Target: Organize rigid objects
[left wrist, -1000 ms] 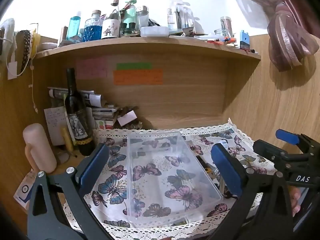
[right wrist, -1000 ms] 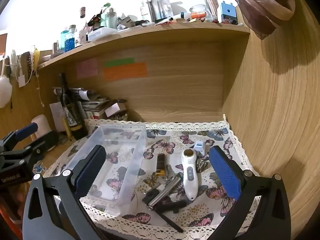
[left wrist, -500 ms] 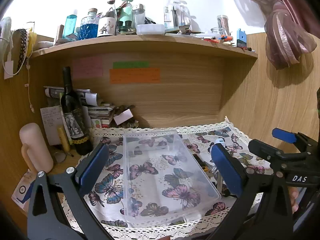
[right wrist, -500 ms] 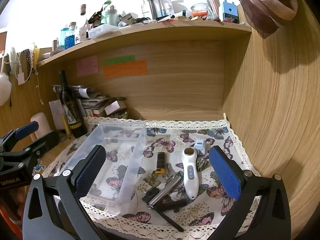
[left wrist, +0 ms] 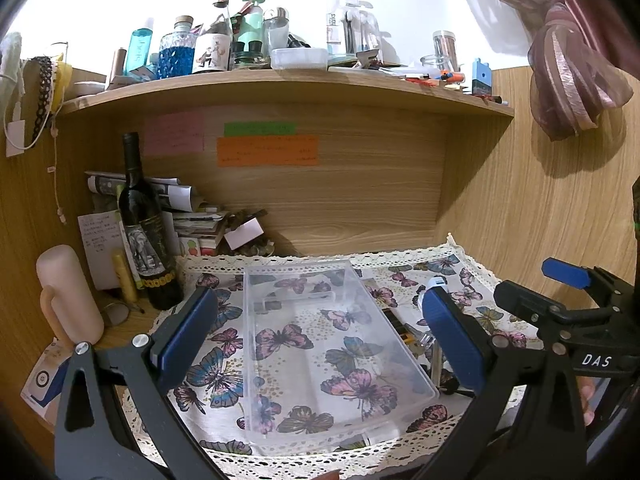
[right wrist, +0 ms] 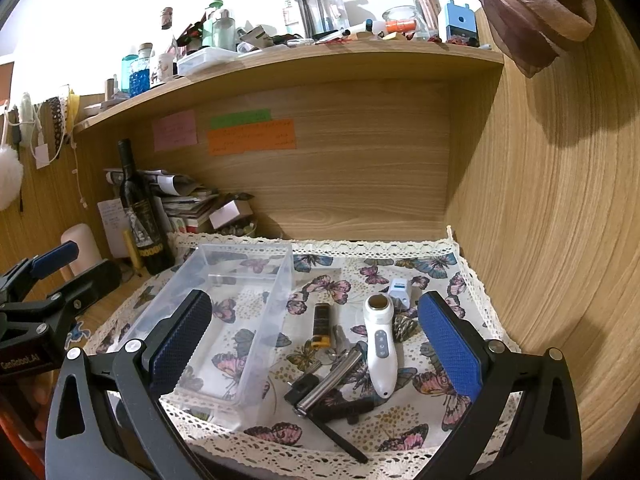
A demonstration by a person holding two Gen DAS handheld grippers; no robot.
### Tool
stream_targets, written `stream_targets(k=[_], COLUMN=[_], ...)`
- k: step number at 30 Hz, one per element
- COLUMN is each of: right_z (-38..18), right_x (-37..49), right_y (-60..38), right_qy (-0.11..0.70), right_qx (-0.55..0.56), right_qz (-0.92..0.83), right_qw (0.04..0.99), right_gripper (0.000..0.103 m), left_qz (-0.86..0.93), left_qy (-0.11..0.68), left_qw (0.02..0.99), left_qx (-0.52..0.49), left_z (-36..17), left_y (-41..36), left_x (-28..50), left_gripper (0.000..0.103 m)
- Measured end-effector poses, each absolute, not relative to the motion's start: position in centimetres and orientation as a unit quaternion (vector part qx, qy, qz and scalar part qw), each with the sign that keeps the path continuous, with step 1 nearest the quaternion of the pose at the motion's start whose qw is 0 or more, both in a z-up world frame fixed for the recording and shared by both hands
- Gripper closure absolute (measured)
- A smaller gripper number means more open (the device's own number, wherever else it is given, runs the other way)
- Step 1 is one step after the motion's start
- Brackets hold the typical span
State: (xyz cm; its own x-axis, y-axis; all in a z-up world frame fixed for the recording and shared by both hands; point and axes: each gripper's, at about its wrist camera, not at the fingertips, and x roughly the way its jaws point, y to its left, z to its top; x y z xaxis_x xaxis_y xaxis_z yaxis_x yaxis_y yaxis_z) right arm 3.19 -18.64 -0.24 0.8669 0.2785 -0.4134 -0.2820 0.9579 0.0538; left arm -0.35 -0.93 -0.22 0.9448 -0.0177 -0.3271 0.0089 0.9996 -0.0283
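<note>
the left gripper [left wrist: 320,324] is spread wide and holds nothing, hovering above the clear plastic bin [left wrist: 332,344] on the butterfly cloth [left wrist: 216,360]. the right gripper [right wrist: 316,340] is likewise released and empty. under it, at 3 o'clock of the bin, lie a white handheld device [right wrist: 380,344], a black-and-yellow lighter [right wrist: 322,326] and a metal tube [right wrist: 332,380]. a wine bottle [right wrist: 138,216] stands at 10 o'clock.
</note>
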Motion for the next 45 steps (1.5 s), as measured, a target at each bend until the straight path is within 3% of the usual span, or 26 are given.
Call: stream_targets(k=[45], right_z=[-0.35], right_x=[3.42], right_y=[-18.81], right_qy=[0.222], right_qx=[-0.006], right_qz=[0.143], right_qw=[0.964], right_gripper=[0.000], left_qz=[-0.042], left_qy=[0.178], left_qw=[0.983], left_qx=[-0.022], left_z=[-0.32], left_y=[-0.66], left_x=[0.36], left_gripper=[0.000])
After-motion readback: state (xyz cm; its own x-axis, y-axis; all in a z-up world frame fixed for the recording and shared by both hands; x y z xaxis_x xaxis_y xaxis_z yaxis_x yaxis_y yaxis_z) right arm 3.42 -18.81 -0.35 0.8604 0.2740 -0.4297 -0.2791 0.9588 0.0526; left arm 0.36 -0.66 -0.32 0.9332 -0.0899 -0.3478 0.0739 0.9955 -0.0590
